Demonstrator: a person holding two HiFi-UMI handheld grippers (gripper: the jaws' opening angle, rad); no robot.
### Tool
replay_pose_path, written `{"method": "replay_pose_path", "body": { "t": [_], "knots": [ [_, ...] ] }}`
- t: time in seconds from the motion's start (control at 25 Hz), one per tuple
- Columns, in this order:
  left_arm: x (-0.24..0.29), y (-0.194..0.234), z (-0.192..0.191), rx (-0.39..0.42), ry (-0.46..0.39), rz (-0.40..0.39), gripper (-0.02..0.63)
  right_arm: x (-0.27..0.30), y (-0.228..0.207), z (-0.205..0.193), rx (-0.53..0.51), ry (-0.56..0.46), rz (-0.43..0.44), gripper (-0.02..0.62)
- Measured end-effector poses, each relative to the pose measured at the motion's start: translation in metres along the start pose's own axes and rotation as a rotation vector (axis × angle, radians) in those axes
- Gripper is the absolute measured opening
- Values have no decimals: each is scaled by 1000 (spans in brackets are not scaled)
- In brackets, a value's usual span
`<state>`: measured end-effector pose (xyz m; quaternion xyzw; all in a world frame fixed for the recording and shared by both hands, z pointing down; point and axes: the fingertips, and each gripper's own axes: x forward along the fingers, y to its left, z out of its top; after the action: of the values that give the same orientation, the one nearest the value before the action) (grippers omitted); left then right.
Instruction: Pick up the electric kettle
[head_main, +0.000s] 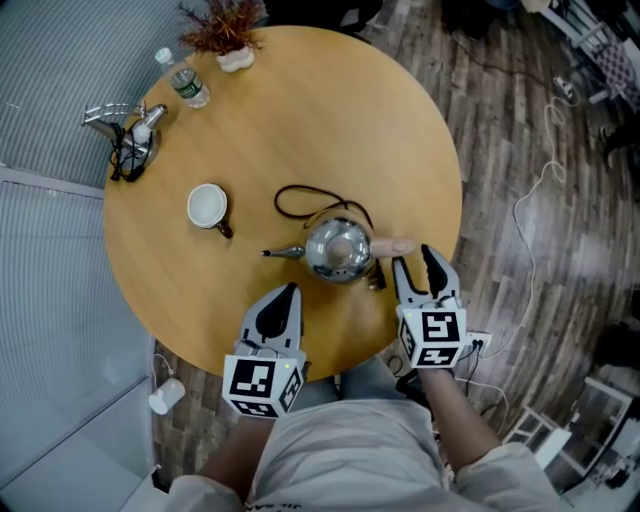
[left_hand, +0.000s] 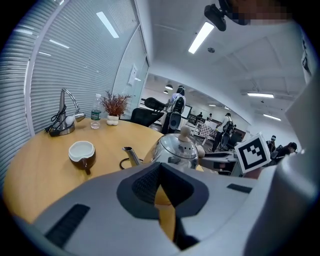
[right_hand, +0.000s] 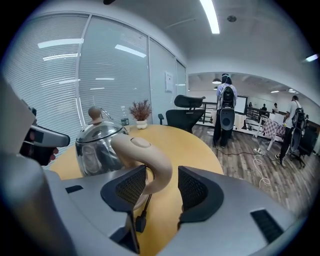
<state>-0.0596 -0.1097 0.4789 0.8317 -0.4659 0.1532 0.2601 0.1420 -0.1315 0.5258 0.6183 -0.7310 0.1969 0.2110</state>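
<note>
Right gripper view: curved beige handle (right_hand: 148, 162) on rounded, shiny metal kettle (right_hand: 96, 146).

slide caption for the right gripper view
Open right gripper straddling the beige handle of the electric kettle on the round table

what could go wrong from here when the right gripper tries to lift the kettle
1. The right gripper has its jaws open around the beige handle, which sits nearer one pad. Closing off-centre could twist the kettle or let the curved handle slip.
2. The black cord loops on the table behind the kettle and seems plugged in below the handle, so a lift may drag it.
</note>
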Motion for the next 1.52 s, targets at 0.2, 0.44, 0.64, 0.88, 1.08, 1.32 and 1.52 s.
{"method": "replay_pose_path", "body": {
  "t": [0.2, 0.44, 0.64, 0.88, 1.08, 1.32, 1.52],
  "knots": [
    [1, 1, -4, -7, 6, 6, 3, 13, -2, -3, -6, 14, -7, 213],
    [1, 5, -10, -12, 24, 14, 3, 27, -3, -7, 1, 28, -16, 213],
    [2, 10, -14, -17, 37, 21, 3, 37, -1, -9, -1, 36, -14, 213],
    [3, 14, -19, -25, 47, 25, 3, 46, -4, -13, 22, 47, -20, 213],
    [2, 18, -24, -34, 59, 32, 3, 54, -7, -14, 42, 48, -28, 213],
    [0, 22, -30, -46, 73, 39, 3, 62, -10, -13, 56, 47, -43, 212],
    [-1, 25, -34, -51, 83, 44, 3, 67, -11, -11, 66, 33, -47, 210]
  ]
}}
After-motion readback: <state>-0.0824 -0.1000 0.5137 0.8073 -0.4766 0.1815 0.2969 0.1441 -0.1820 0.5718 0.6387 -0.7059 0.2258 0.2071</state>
